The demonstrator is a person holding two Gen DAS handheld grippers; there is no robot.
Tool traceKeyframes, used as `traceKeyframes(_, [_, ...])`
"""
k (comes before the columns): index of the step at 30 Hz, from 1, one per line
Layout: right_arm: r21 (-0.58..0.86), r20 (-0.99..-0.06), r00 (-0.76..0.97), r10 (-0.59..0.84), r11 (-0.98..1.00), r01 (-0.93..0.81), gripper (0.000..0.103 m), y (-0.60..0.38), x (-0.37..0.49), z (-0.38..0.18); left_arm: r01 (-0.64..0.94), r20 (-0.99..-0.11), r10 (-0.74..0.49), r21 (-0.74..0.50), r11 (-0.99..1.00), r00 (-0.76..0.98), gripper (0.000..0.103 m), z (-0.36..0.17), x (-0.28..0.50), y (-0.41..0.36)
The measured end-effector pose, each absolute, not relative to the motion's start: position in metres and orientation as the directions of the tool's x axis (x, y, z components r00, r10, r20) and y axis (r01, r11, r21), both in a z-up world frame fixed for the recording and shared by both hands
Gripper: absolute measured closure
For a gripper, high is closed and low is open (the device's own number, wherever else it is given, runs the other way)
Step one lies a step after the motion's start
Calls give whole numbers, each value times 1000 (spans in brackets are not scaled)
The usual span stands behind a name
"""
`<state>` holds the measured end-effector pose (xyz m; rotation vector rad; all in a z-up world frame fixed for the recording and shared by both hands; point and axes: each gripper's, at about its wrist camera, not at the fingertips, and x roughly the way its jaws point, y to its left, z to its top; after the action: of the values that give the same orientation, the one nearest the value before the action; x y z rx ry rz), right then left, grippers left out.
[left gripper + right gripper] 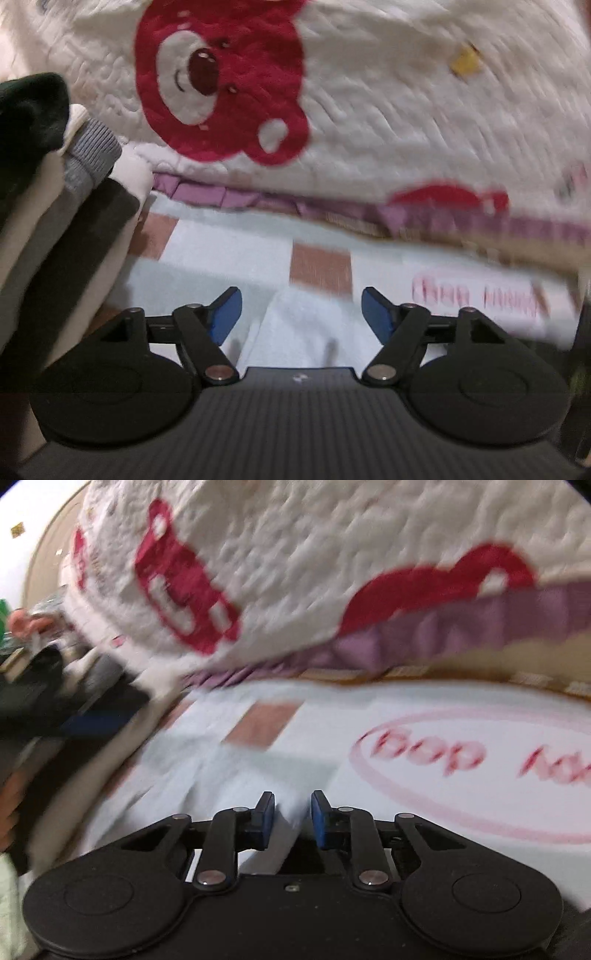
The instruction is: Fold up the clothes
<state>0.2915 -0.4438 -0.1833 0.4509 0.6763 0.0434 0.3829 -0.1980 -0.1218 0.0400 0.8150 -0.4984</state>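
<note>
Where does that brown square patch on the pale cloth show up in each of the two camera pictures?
Left wrist view: the brown square patch sits just above centre, beyond the open left gripper.
Right wrist view: it lies left of centre, beyond the right gripper.
Shared landmark: the purple quilt edging behind it.

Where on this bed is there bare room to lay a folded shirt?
The pale sheet lies open ahead of both grippers, between the quilt's purple edge and the red printed oval. The left side is crowded: a stack of folded clothes stands there. The bear quilt fills the far side.
</note>
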Motion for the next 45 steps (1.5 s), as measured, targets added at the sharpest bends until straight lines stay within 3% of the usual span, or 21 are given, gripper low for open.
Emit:
traceKeyframes(3, [469,-569,810,139,865,181,73,-458,267,-172,425,-737,-386,-147,893,555,31,-132,342,-166])
traceKeyframes(8, [589,-513,829,221,794,153,55,-478,174,-152,387,-786,-343,-144,911,514,31,-149,275,-108])
traceKeyframes(12, [573,-556,820,137,778,258,54,-491,95,-149,349,-812,-324,-160,923,486,30,-162,226,-66])
traceKeyframes(21, [526,-645,762,-62,687,501,51,-520,-84,-144,193,-755,-424,-380,905,501,32,-181,168,-18])
traceKeyframes(28, [513,-665,721,-196,582,631,50,-520,-165,-167,69,-697,-489,-537,840,525,37,-197,124,19])
traceKeyframes(35, [544,-678,696,-237,475,692,50,-513,-192,-181,92,-692,-434,-473,876,577,38,-200,126,6])
traceKeyframes(36, [556,-675,700,-235,462,691,50,-511,-195,-184,102,-692,-434,-466,879,576,43,-202,127,5])
traceKeyframes(37, [571,-665,709,-235,451,686,50,-510,-197,-186,113,-695,-435,-459,881,572,59,-203,129,4])
traceKeyframes(39, [598,-646,727,-234,435,672,47,-509,-201,-190,132,-701,-437,-446,885,563,78,-206,131,2])
traceKeyframes(43, [636,-612,758,-229,427,642,44,-517,-196,-195,145,-706,-426,-424,894,565,93,-206,131,-2])
traceKeyframes(45, [635,-612,755,-236,422,647,44,-521,-190,-194,166,-699,-398,-378,911,594,95,-196,127,-6])
